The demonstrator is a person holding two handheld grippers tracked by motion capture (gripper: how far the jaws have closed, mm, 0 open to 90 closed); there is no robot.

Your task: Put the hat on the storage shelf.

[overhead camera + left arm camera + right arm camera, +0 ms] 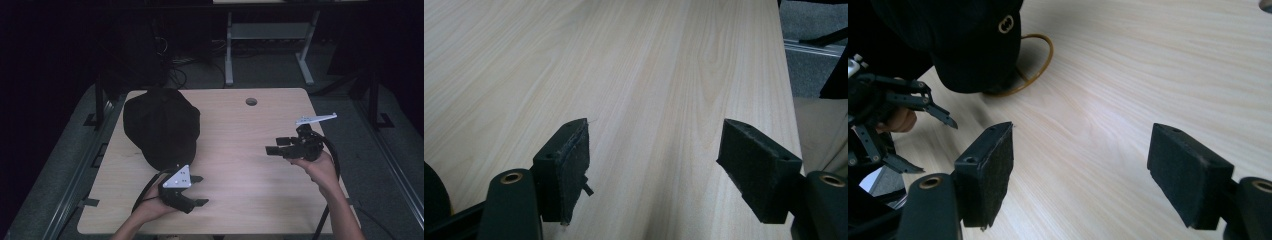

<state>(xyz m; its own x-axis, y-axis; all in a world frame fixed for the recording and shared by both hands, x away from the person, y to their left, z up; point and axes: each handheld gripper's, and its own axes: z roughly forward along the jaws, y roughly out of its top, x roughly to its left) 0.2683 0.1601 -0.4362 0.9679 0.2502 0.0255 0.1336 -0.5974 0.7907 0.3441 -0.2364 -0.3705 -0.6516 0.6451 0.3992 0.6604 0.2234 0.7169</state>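
One black cap (pixel 161 126) lies on the far-left part of the light wood table (pixel 240 200), crown up; the right gripper view shows a small round emblem on it and a thin yellowish cord loop (pixel 1040 60) on the table at its edge. One round cable hole (pixel 251 101) sits near the far edge. Left gripper (pixel 198 190), held just beside the cap's near edge, jaws spread wide, nothing between them, bare tabletop ahead. Right gripper (pixel 273 146) well apart on the right side, pointing left toward the cap, jaws likewise wide apart and empty. No containers in view. Desk legs and cables on the dark floor beyond the table.
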